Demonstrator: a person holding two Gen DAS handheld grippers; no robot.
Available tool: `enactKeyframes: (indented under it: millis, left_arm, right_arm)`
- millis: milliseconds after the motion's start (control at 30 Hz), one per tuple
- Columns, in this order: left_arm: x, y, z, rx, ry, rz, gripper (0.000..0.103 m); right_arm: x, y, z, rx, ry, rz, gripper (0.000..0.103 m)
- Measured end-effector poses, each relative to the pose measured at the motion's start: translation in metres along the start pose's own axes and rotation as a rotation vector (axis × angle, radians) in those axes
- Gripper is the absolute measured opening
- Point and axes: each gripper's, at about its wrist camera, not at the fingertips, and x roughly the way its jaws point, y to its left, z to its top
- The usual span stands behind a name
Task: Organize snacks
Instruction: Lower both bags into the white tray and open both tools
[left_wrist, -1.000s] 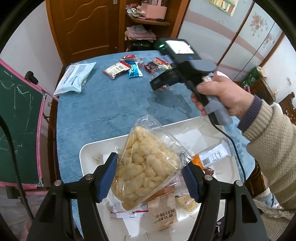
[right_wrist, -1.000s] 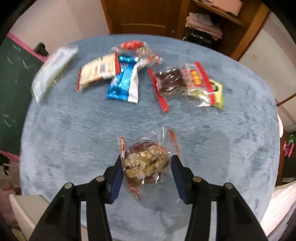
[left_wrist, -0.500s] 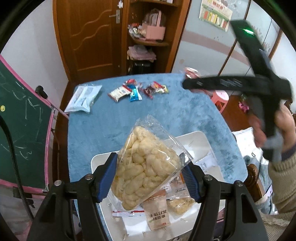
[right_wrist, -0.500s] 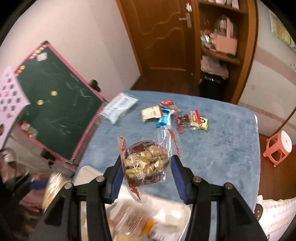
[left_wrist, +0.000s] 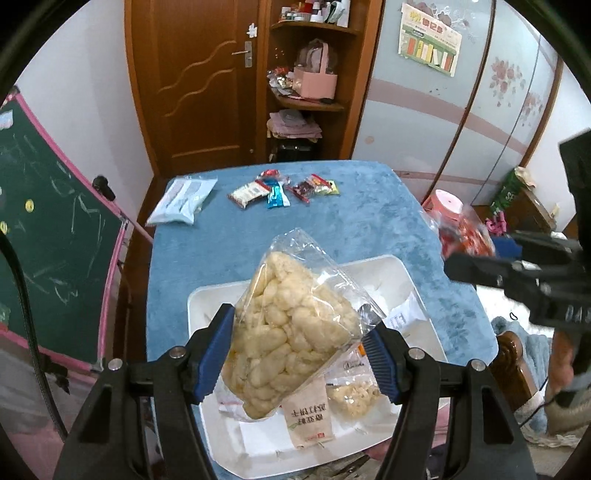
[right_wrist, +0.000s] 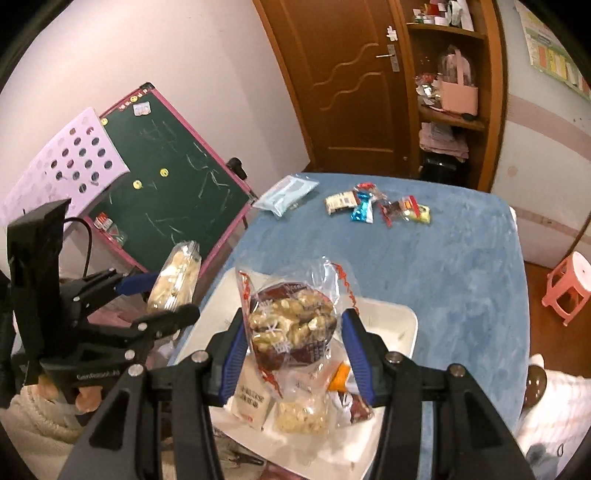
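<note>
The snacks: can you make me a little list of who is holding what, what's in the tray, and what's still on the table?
left claw: shut on the bag of puffs, held above the tray
right claw: shut on the bag of nuts, held above the tray
tray: white, on the near end of the table, with a few snack packets inside
table: blue cover
far end of table: small snack packets in a cluster, pale flat bag off to the left
</note>
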Motion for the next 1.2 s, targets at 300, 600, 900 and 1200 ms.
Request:
enactKeyframes:
  millis: [300, 600, 900, 1200]
  left_arm:
    - [0.033, -0.004, -0.033, -0.049, 0.055, 0.041, 0.075]
    - [0.057, -0.016, -0.061, 0.002, 0.104, 0.105, 0.102]
    - [0.076, -0.025, -0.074, 0.019, 0.158, 0.115, 0.102]
    - [0.085, -0.022, -0.076, 0.002, 0.191, 0.096, 0.102]
  right_arm:
    - [0.026, 0.000, -0.047, 0.025, 0.065, -0.059, 0.054]
    - [0.042, 0.000, -0.076, 0.012, 0.078, -0.129, 0.084]
    - [0.057, -0.001, -0.092, 0.028, 0.137, -0.103, 0.084]
    - [0.061, -0.004, -0.091, 0.043, 0.152, -0.107, 0.084]
